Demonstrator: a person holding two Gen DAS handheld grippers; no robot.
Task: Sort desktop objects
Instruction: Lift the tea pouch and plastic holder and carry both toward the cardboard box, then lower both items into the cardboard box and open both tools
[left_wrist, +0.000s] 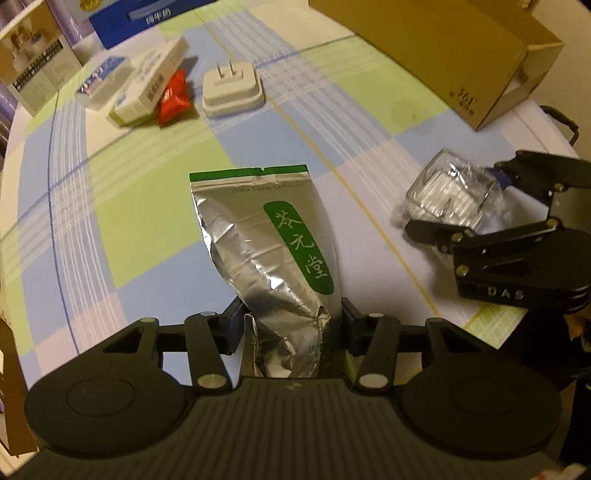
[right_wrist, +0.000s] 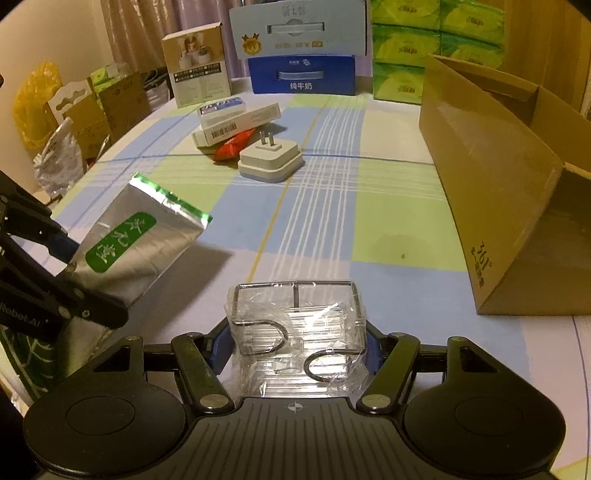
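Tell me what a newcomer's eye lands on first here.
The silver tea pouch with its green label, clamped in the left gripper above the plaid tablecloth. Next, the clear plastic-wrapped holder in the right gripper, and the open cardboard box on the right.

Cardboard box (right_wrist: 491, 177) cut off at right edge

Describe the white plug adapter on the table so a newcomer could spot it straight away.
Start at the big open cardboard box on the right of the checked tablecloth. Left of it, mid-table, a small cluster lies in front of the blue milk carton. The plug adapter is its nearest piece: a white rounded square block with two metal prongs pointing up, beside a red packet.
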